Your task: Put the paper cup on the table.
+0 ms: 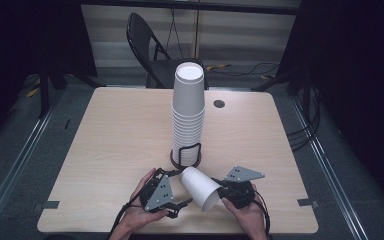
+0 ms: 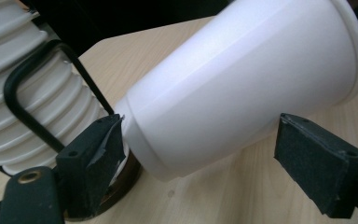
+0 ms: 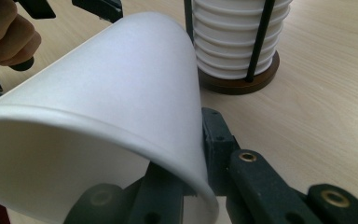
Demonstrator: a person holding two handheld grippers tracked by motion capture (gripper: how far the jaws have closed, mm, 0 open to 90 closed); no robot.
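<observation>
A single white paper cup point(image 1: 200, 187) lies tilted over the table's near edge, bottom toward the stack. My right gripper point(image 1: 221, 193) is shut on its rim; in the right gripper view the rim wall point(image 3: 182, 154) sits pinched between the two black jaws. My left gripper point(image 1: 177, 188) stands open around the cup's bottom end point(image 2: 223, 93): one pad point(image 2: 95, 147) is at the bottom edge, the other pad point(image 2: 317, 154) is apart from the wall. Just behind stands a tall stack of white cups point(image 1: 188, 110) in a black wire holder point(image 1: 185, 159) on a round wooden base point(image 3: 242, 84).
The light wooden table point(image 1: 120, 130) has a small round cable hole point(image 1: 219, 104) at the back right of the stack. A black folding chair point(image 1: 150, 50) stands behind the far edge. Both hands point(image 1: 140, 215) rest at the near edge.
</observation>
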